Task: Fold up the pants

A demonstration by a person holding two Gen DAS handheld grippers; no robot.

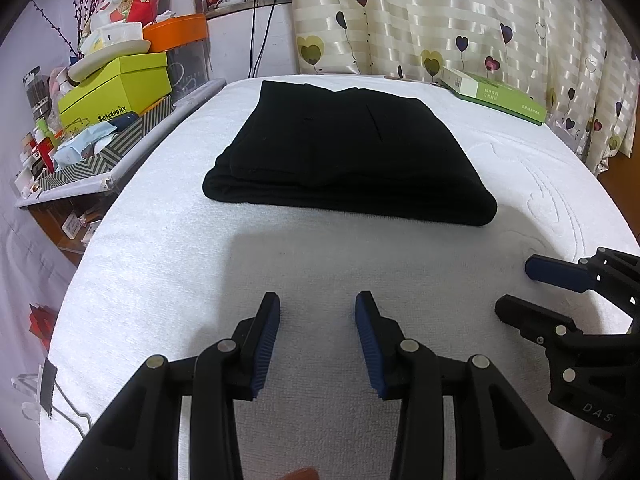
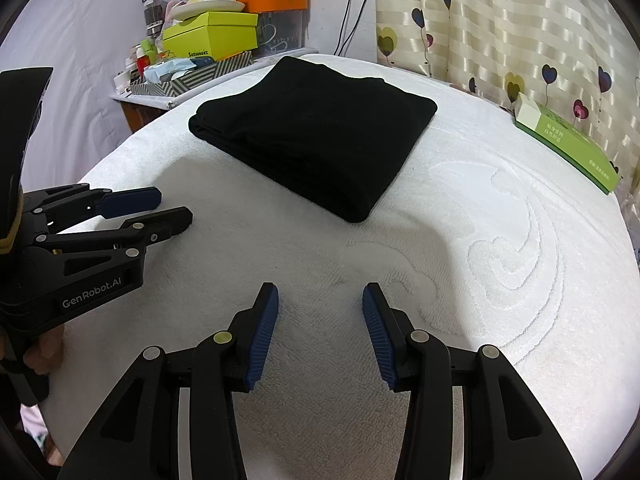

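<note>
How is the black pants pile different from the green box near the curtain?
The pants are black; the green box is green and white. The pants are soft folded cloth in layers; the box is stiff with printed writing. The pants lie mid-table; the box sits at the edge. Both rest flat on the white towel.

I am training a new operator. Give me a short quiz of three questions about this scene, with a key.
1. True or false: the black pants lie folded on the white towel.
2. What does the left gripper hold?
3. Which lies nearer the curtain: A, the green box; B, the right gripper?

Key:
1. True.
2. Nothing; it is open.
3. A.
</note>
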